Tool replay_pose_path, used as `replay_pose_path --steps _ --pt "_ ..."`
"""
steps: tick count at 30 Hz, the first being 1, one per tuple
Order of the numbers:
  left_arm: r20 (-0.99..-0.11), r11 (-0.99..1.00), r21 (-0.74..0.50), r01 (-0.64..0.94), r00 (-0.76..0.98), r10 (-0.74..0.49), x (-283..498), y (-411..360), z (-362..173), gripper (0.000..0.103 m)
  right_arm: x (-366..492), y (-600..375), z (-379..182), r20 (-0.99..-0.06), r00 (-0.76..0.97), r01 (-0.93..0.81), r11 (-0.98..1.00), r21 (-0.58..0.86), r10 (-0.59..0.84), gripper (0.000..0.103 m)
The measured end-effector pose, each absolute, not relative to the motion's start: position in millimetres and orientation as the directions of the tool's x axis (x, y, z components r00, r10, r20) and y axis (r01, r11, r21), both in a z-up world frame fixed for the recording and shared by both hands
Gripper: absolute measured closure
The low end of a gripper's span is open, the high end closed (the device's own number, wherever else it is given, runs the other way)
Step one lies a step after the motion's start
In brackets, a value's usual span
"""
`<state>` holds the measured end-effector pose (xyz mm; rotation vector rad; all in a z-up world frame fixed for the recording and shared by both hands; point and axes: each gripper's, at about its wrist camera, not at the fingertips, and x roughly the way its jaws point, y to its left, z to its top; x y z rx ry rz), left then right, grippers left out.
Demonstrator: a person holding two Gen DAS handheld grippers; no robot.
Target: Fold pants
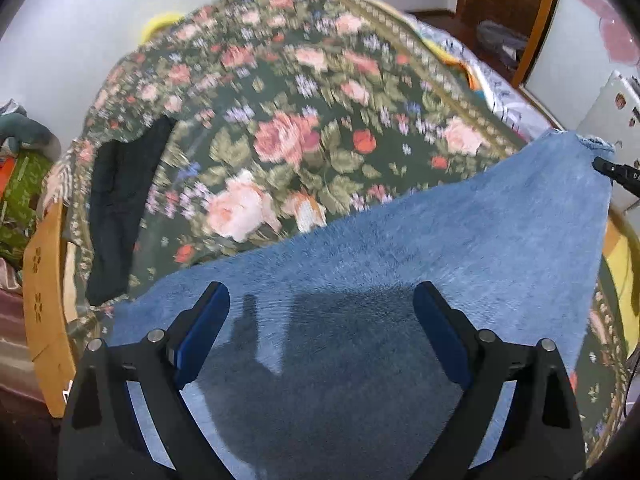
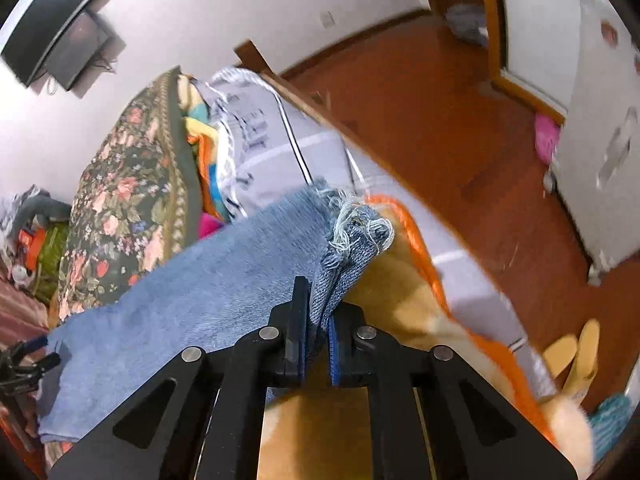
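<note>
The blue denim pants (image 1: pixel 420 248) lie stretched across the floral bedspread (image 1: pixel 280 120). My left gripper (image 1: pixel 320 308) is open just above the denim, its blue-padded jaws wide apart with nothing between them. My right gripper (image 2: pixel 319 308) is shut on the frayed hem of a pant leg (image 2: pixel 356 236) and holds it lifted above the bed. The leg (image 2: pixel 192 284) stretches away to the left. The right gripper's tip also shows in the left wrist view (image 1: pixel 612 170) at the far right corner of the denim.
A dark garment (image 1: pixel 120 208) lies on the bedspread's left side. A wooden bed frame (image 1: pixel 44 300) borders the left. A pile of colourful bedding (image 2: pixel 248 136) sits on the bed's far side, and an orange-edged blanket (image 2: pixel 420 280) lies under the right gripper. Red-brown floor (image 2: pixel 460 120) lies to the right.
</note>
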<state>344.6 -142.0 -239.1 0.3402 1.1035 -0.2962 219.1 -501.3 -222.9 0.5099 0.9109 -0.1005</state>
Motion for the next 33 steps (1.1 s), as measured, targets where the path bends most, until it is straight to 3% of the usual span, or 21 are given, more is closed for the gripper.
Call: replay_pose_path --steps 8,15,20,26,33 --pt "-0.84 0.942 0.089 0.324 0.533 -0.104 324.8 -107.4 -184.4 0.009 224.6 -457.2 -124.2 -0.633 0.766 0.135 0.934 0.331 0.113 0.096" --pt "-0.771 0.964 0.056 0.26 0.624 -0.124 299.1 -65.1 -143.4 0.009 233.5 -381.6 -48.5 -0.503 0.821 -0.084 0.929 0.361 0.27 0.097" --pt "-0.731 0.973 0.046 0.225 0.672 -0.121 273.4 -28.7 -123.5 0.009 235.8 -316.1 -23.5 -0.455 0.804 -0.219 0.902 0.372 0.383 0.097" --pt "-0.704 0.983 0.042 0.178 0.703 -0.097 243.6 13.7 -116.6 0.009 240.6 -230.7 -44.6 -0.497 0.726 -0.33 0.875 0.354 0.475 0.097" --pt "-0.725 0.994 0.017 0.111 0.686 -0.064 222.3 56.1 -128.0 0.008 237.4 -145.5 -119.3 -0.649 0.545 -0.44 0.84 0.319 0.532 0.097"
